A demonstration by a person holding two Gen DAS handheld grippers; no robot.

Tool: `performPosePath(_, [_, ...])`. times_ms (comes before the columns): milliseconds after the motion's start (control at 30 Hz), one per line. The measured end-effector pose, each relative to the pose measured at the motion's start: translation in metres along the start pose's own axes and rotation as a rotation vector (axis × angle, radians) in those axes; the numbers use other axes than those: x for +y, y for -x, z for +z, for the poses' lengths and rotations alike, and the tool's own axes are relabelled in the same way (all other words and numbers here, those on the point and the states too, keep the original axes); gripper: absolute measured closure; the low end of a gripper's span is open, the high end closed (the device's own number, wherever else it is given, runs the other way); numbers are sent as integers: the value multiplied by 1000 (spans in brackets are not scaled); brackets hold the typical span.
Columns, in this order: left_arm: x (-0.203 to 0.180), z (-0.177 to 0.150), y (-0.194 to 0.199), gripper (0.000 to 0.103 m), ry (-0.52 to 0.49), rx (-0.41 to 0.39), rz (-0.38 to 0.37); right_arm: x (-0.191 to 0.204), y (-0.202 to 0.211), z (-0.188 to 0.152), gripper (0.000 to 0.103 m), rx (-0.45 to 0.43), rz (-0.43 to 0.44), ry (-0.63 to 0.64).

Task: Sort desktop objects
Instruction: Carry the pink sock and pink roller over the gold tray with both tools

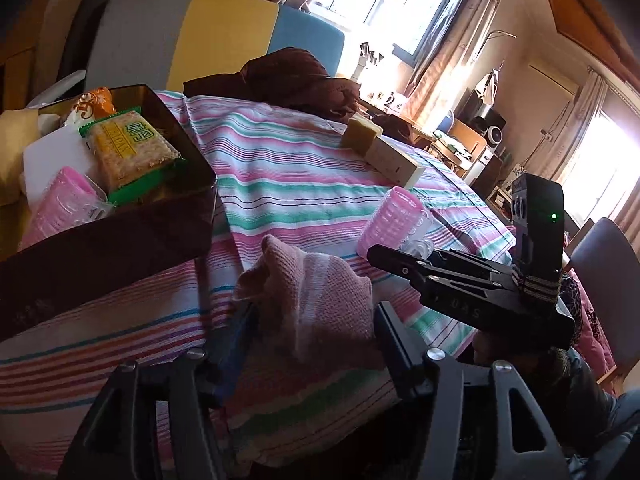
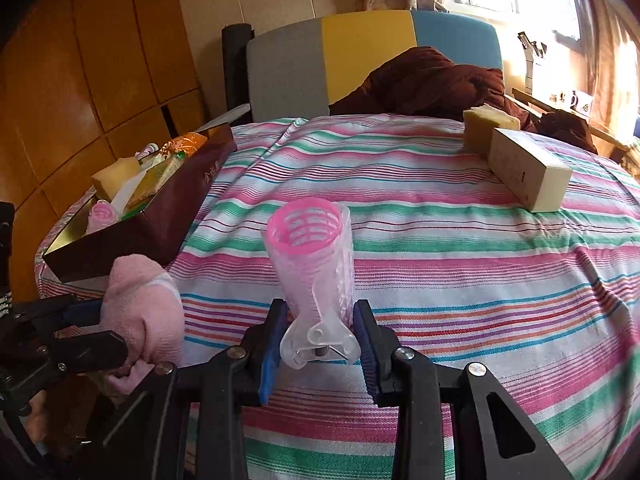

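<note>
While the left gripper (image 1: 316, 320) has its fingers clenched on a soft, limp sock (image 1: 316, 292) above the desk (image 2: 440, 240), the right gripper (image 2: 320, 340) clamps a roller (image 2: 312, 256). Light, hollow and probably crushable, it wants gentle pressure by its clip end.

The brown box (image 1: 100, 256) is cut by the left-wrist picture's left edge; its gold lettering blurs; the pink sock (image 1: 316, 300) hides the left claw's (image 1: 316, 320) fingertips.

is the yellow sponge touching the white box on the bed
Touching. In the right wrist view the yellow sponge sits pressed against the far end of the white box, with no striped sheet showing between them.
</note>
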State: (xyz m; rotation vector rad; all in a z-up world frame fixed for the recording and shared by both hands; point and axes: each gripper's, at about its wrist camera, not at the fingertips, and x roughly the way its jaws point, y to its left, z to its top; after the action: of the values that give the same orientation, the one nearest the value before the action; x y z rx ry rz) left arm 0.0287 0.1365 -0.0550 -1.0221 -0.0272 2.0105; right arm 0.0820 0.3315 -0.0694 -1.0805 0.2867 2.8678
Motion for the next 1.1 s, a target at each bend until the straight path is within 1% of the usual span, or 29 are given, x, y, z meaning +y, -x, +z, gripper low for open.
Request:
performPosePath(100, [1, 2, -6, 42, 8, 11, 11, 0, 0, 0, 68, -3, 1, 1])
performPosePath(133, [-1, 2, -7, 51, 3, 13, 12, 0, 0, 0, 68, -4, 0, 3])
performPosePath(167, [-3, 1, -8, 57, -11, 11, 10, 1, 0, 0, 68, -4, 0, 2])
performPosePath(200, [-6, 1, -6, 58, -30, 5, 17, 1, -1, 0, 68, -4, 1, 2])
performPosePath(233, [-9, 0, -5, 64, -50, -1, 24, 1, 0, 1, 68, -4, 2, 2])
performPosePath(267, [-11, -1, -3, 67, -60, -4, 24, 2, 0, 1, 68, -4, 3, 4])
performPosePath(367, [-11, -2, 3, 69, -66, -9, 17, 4, 1, 2, 69, -7, 12, 8])
performPosePath(500, [-13, -4, 25, 69, -87, -46, -5, 11, 5, 5, 70, -18, 30, 23])
performPosePath(533, [-13, -5, 30, 69, -96, -53, -6, 14, 5, 5, 72, -20, 31, 34])
performPosePath(700, [-11, -5, 38, 70, -101, -74, 3, 22, 7, 7, 72, -29, 30, 54])
performPosePath(833, [-12, -1, 51, 69, -105, -107, -3, 29, 13, 15, 72, -47, 57, 68])
performPosePath(1000, [-1, 8, 81, 70, -84, -176, 19, 52, 17, 25, 72, -67, 100, 116])
performPosePath(1100, [11, 13, 101, 70, -63, -225, 61, 68, 18, 32, 72, -78, 134, 145])
